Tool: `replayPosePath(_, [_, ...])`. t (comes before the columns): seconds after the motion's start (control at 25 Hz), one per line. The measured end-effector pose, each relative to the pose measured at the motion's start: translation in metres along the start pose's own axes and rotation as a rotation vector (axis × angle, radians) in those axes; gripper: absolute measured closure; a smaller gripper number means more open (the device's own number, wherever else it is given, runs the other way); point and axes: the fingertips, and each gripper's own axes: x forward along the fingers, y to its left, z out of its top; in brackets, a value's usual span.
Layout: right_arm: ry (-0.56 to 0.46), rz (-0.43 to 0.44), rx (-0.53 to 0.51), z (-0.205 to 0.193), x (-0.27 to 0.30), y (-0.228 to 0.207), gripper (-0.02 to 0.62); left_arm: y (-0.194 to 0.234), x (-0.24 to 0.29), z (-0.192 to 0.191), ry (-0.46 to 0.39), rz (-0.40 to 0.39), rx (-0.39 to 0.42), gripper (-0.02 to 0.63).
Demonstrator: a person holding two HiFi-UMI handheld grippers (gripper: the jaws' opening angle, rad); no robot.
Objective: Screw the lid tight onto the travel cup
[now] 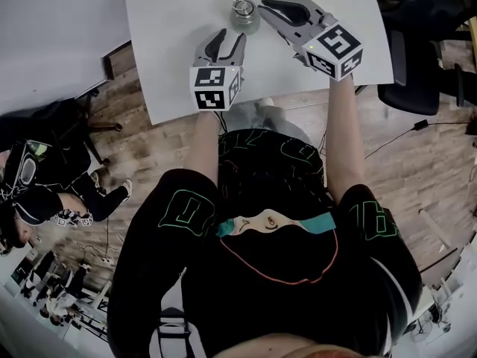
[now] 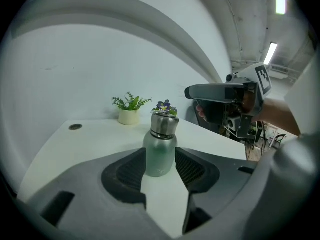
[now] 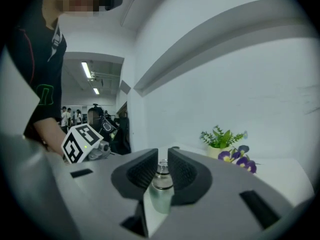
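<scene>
The travel cup [image 1: 244,17] stands upright on the white table [image 1: 171,43], a frosted pale-green body with a steel lid [image 2: 164,124] on top. My left gripper [image 1: 226,39] sits just in front of it, jaws well apart. In the left gripper view the cup [image 2: 160,151] stands at the mouth of the left gripper [image 2: 160,173], and I see no pad pressing it. My right gripper [image 1: 267,7] is at the cup's right, level with the lid. Its jaws stand a narrow gap apart, and the cup [image 3: 161,186] shows through that gap of the right gripper [image 3: 161,170], beyond the pads.
A small potted plant [image 2: 130,111] and purple flowers [image 2: 165,106] stand at the table's far edge, behind the cup. A cable hole [image 2: 75,127] lies far left. A black office chair [image 1: 421,58] is right of the table. Another person [image 1: 45,192] sits on the wooden floor at left.
</scene>
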Motion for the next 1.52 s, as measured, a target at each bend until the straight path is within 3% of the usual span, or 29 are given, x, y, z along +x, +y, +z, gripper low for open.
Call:
replayPosePath(0.16, [0.045,0.124,-0.007,-0.007,0.013,0.002,0.463,0.0,0.01,-0.006,0.018,-0.02,0.01,0.361])
replayPosePath(0.36, [0.115,0.217,-0.02,-0.022,0.024,0.006,0.391,0.0,0.021,-0.009,0.02,-0.048,0.03,0.306])
replayPosePath(0.76, [0.185,0.297,-0.058,-0.04,0.043,0.007,0.357,-0.005,0.048,-0.006,0.029,-0.103,0.08,0.259])
replayPosePath(0.84, [0.193,0.294,-0.066,-0.045,0.042,0.004,0.364,-0.009,0.053,-0.008,0.027,-0.104,0.086,0.287])
replayPosePath(1.16, [0.186,0.256,-0.077,-0.047,0.042,0.006,0.368,-0.008,0.051,-0.011,-0.016,-0.086,0.094,0.293])
replayPosePath(1.52, [0.17,0.039,-0.07,-0.047,0.049,0.006,0.368,-0.002,0.051,-0.011,-0.015,-0.076,0.064,0.295])
